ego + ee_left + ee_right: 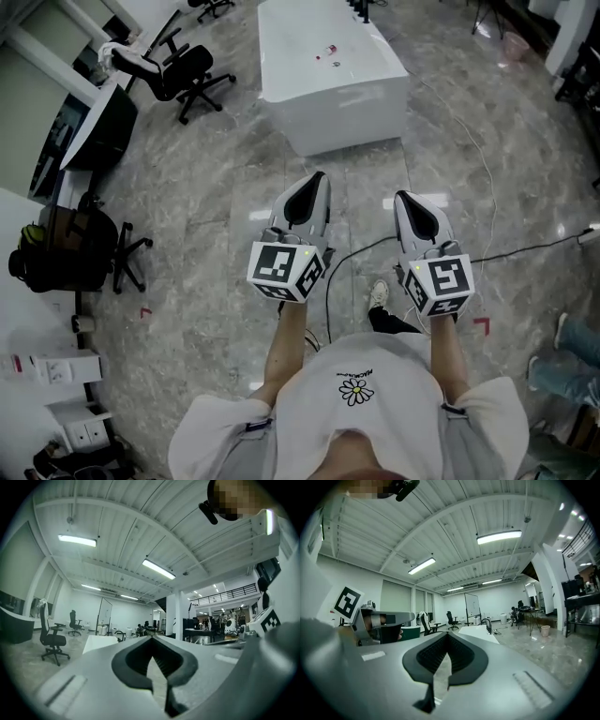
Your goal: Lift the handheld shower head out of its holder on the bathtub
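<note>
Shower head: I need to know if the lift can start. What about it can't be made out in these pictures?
Head view: the top edge cuts off the bathtub's far end; only dark fittings show there.
Right gripper view: a curved fixture on the bathtub, too small to name.
Left gripper view: the fingers hide the bathtub's right end.

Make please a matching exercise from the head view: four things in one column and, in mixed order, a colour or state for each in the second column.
Things
1. bathtub
2. chair
3. right gripper
4. cable

Colour or state
a. shut, with nothing in it
b. thin and dark, lying across the floor
c. white, standing ahead of the person
d. black, on wheels, to the left of the bathtub

Pairs: 1-c, 2-d, 3-a, 4-b
</note>
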The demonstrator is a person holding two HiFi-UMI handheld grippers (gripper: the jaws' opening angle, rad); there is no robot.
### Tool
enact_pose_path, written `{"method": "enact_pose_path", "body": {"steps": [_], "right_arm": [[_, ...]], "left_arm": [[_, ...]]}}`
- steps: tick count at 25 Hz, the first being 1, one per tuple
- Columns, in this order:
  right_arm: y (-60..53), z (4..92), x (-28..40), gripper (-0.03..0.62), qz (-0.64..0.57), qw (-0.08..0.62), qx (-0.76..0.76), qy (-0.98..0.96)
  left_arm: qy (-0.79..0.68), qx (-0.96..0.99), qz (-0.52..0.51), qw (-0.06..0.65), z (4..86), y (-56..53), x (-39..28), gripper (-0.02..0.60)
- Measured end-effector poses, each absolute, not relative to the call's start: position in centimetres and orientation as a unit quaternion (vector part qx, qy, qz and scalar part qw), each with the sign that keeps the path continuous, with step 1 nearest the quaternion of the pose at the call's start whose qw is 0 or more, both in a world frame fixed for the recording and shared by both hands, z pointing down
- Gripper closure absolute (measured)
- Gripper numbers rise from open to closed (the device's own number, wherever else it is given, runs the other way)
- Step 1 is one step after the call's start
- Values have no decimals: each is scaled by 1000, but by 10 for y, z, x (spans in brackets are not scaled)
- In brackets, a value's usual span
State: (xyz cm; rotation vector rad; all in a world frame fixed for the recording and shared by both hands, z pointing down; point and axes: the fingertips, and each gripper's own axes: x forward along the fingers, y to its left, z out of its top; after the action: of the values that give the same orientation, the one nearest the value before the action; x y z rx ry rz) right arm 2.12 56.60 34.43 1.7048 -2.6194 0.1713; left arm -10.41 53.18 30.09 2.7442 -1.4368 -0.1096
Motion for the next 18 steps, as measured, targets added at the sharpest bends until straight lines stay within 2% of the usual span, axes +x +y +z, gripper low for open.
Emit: {"method": "enact_pose_path", "body": {"steps": [7,18], "right_arm": [[452,331,45,571,83,-29,523,-848],[242,340,41,571,74,-22,534,-842]], "left_arm": [[-486,873,-39,11,290,422,-98,581],[-470,879,-72,21,309,202,-98,580]]}}
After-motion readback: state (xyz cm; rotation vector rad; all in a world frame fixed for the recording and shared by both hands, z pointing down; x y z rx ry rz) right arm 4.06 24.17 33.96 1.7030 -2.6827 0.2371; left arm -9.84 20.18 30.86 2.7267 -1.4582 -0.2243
